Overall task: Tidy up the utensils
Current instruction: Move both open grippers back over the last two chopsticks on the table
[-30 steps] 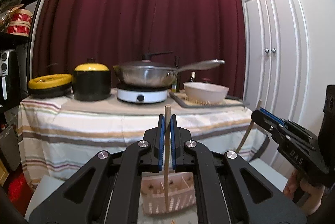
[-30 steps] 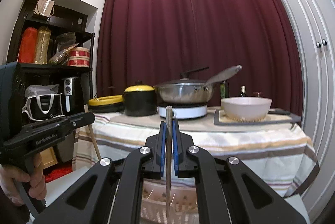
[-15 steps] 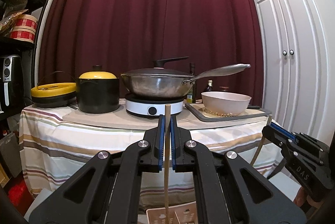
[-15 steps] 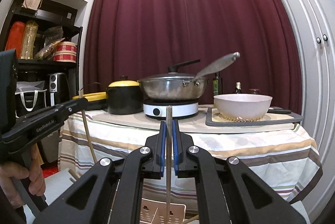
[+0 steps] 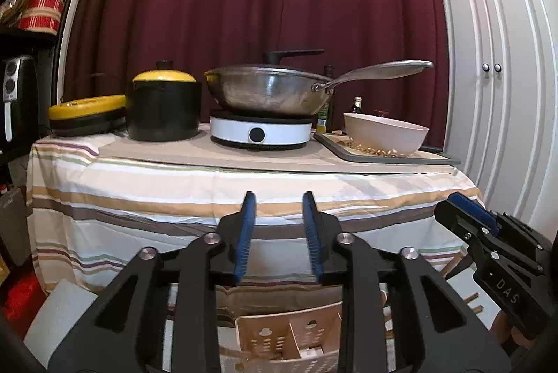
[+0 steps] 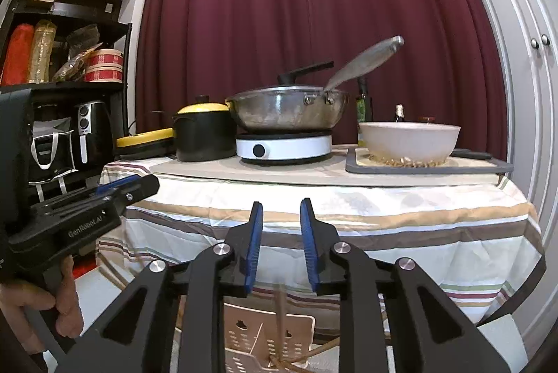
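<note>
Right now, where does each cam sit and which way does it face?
Left wrist: on the left tool, facing the striped table; right tool shows at the side.
Right wrist: on the right tool, same heading; left tool and a hand show.
Shared: wok, beige caddy.

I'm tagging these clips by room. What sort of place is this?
Probably a small home kitchen or cooking corner. A wok sits on a hotplate on a cloth-covered table, with a pot and a bowl beside it, and an air fryer on a shelf.
</note>
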Demonstrator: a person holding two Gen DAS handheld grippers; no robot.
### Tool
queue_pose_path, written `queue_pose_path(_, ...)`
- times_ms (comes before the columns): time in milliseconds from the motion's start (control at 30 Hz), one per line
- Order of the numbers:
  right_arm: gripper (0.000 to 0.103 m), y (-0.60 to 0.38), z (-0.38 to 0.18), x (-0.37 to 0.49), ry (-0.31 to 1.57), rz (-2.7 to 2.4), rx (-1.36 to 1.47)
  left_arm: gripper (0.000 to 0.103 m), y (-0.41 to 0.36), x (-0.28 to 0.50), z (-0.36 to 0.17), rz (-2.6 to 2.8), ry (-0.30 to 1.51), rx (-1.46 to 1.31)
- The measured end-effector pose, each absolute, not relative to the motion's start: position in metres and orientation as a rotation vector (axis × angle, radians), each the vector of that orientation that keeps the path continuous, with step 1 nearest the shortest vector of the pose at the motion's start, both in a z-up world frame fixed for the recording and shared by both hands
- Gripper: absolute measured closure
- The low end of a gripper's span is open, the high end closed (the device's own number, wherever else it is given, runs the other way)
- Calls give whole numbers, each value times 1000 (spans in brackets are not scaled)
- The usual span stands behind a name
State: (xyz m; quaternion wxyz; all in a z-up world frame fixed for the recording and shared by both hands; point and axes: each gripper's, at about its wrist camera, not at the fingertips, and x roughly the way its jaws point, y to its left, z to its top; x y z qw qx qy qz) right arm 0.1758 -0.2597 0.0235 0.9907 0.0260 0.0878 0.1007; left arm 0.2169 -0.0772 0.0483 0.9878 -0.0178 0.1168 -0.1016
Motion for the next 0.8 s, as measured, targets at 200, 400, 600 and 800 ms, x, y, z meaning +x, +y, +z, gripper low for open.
queue_pose_path(200,74,-254,28,138,162,195,36,54,-77,172,53,-198,199,0)
queue_pose_path(400,72,-247,4,93,209,184,37,52,-69,120,23,-177,259,24)
queue_pose_path(600,71,-237,-37,52,280,173,44,49,-51,80,-18,-130,341,13)
queue_pose_path(800,71,-224,-81,18,351,165,39,49,-35,45,-63,-79,421,2)
